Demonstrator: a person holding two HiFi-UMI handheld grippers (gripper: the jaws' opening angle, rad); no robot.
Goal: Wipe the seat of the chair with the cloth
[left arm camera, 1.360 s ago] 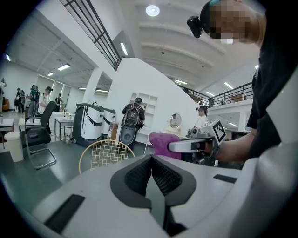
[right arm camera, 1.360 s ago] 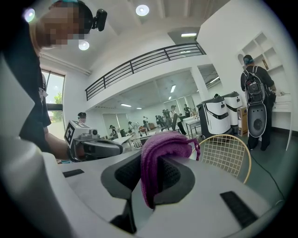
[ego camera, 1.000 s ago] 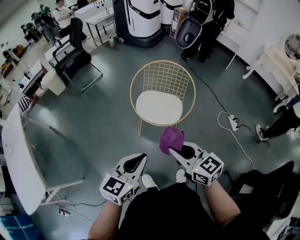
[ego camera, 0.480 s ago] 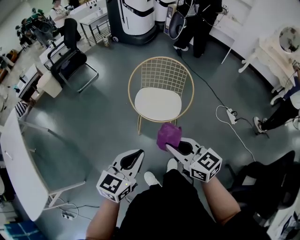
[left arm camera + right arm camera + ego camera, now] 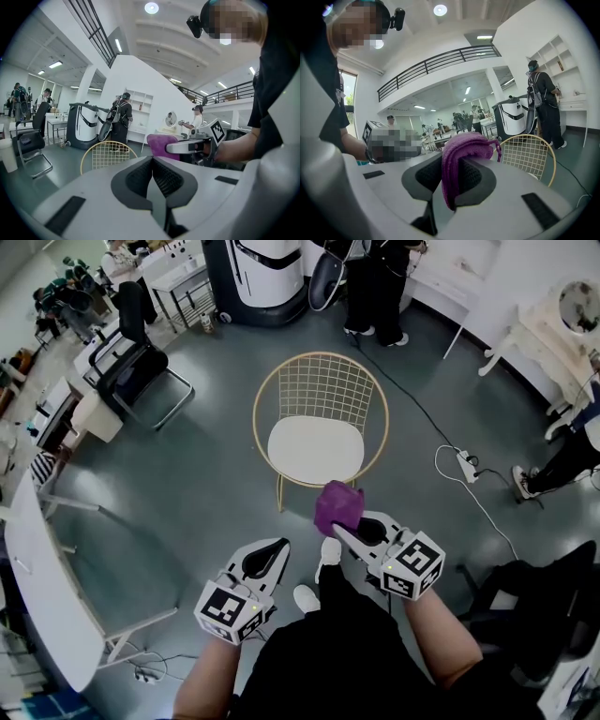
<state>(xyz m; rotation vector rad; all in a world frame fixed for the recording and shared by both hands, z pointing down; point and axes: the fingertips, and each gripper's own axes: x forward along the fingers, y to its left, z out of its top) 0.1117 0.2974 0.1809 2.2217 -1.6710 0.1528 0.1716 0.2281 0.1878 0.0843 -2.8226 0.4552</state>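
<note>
While the right gripper clamps its jaws on the purple cloth short of the gold wire chair and its white seat, the left gripper has its jaws pressed together, empty; drag could tug the seemingly loosely bunched cloth free.

Cloth purple. Chair gold, wire-grid back; seat white. Floor dark grey. Office chair black.

left gripper: jaws sat pressed together, nothing between, held low before the torso | right gripper: jaws were clamped on purple cloth, held slightly farther forward | both bare forearms pointed forward, side by side
</note>
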